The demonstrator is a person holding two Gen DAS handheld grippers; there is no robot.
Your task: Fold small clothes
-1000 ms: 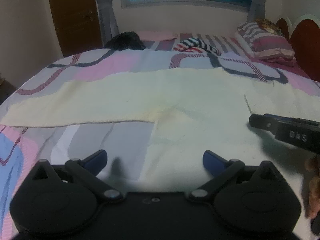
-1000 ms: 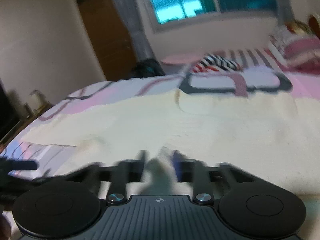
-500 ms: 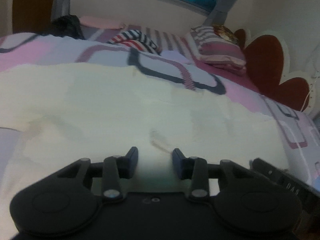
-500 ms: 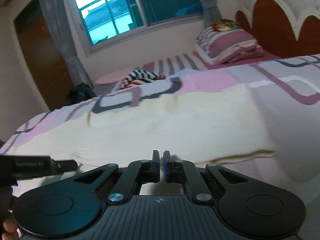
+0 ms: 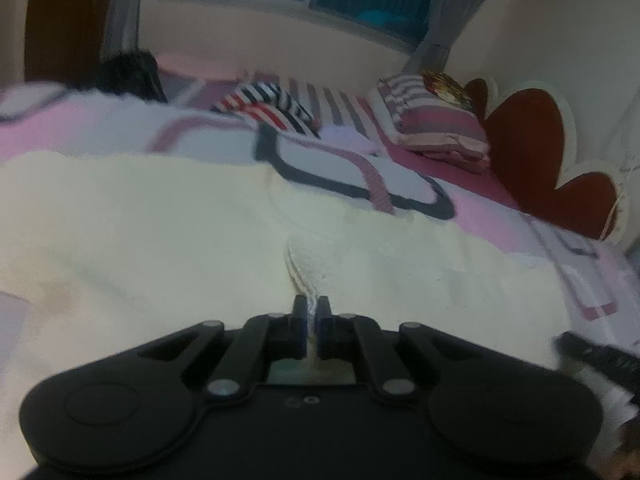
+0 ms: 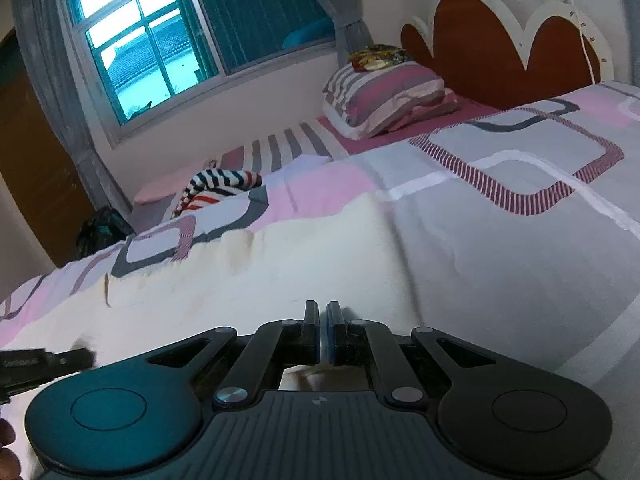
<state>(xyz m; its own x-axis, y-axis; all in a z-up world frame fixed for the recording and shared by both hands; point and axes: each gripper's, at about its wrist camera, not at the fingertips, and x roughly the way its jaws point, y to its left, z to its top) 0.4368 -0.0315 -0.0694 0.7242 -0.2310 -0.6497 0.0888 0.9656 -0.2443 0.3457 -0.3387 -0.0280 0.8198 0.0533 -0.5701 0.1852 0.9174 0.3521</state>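
Note:
A cream garment (image 5: 160,232) lies spread across the patterned bedspread (image 5: 200,140); it also shows in the right wrist view (image 6: 280,280). My left gripper (image 5: 311,312) is shut on a raised fold of the cream garment. My right gripper (image 6: 323,320) is shut at the garment's near hem, and cream cloth shows behind its closed fingers. The tip of the right gripper shows at the lower right of the left wrist view (image 5: 592,354). The left gripper's tip shows at the lower left of the right wrist view (image 6: 44,360).
A striped garment (image 5: 268,106) and a dark bundle (image 5: 128,74) lie at the far side of the bed. A striped pillow (image 6: 388,92) rests against the red headboard (image 6: 500,56). A window (image 6: 180,36) and wall stand behind.
My left gripper went from wide open to shut on a fold of the garment and swung right. My right gripper closed and moved right toward the garment's right end.

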